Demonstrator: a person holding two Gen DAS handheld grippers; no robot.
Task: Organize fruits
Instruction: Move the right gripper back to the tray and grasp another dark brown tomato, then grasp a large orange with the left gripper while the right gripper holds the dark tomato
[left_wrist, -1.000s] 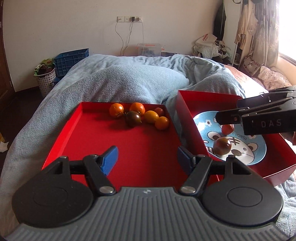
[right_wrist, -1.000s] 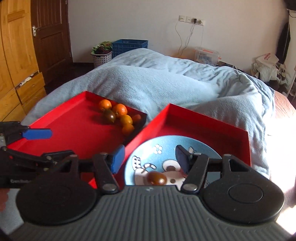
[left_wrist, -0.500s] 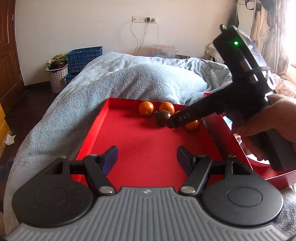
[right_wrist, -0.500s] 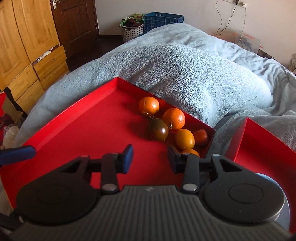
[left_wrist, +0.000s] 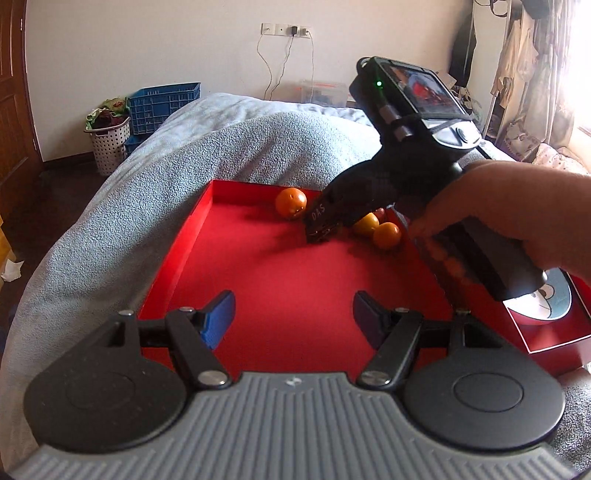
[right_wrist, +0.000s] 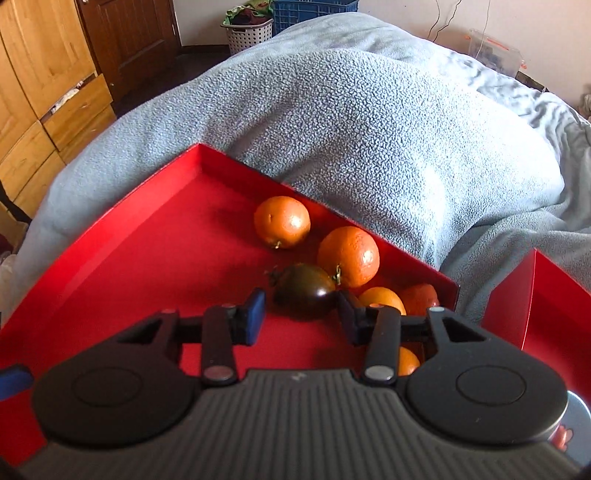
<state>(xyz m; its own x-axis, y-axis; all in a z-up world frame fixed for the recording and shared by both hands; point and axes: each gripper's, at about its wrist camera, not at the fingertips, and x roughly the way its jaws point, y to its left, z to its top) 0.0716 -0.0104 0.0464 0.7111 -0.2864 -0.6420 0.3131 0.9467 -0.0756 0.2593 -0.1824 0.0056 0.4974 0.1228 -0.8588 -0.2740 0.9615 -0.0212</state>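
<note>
Oranges (right_wrist: 282, 221) and a dark round tomato (right_wrist: 304, 291) crowd the far right corner of the shallow red tray (right_wrist: 129, 258); right gripper (right_wrist: 301, 314) gapes around the tomato, left gripper (left_wrist: 293, 314) gapes over bare tray floor.

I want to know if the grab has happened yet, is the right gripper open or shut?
Open. The right gripper has its fingers apart on either side of the dark tomato, with a gap showing beside the left one.

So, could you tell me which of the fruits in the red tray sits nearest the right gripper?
The dark brownish-purple tomato, just ahead of the right gripper, between its open fingers. It is the only dark fruit; the oranges lie farther back, toward the tray's corner.
</note>
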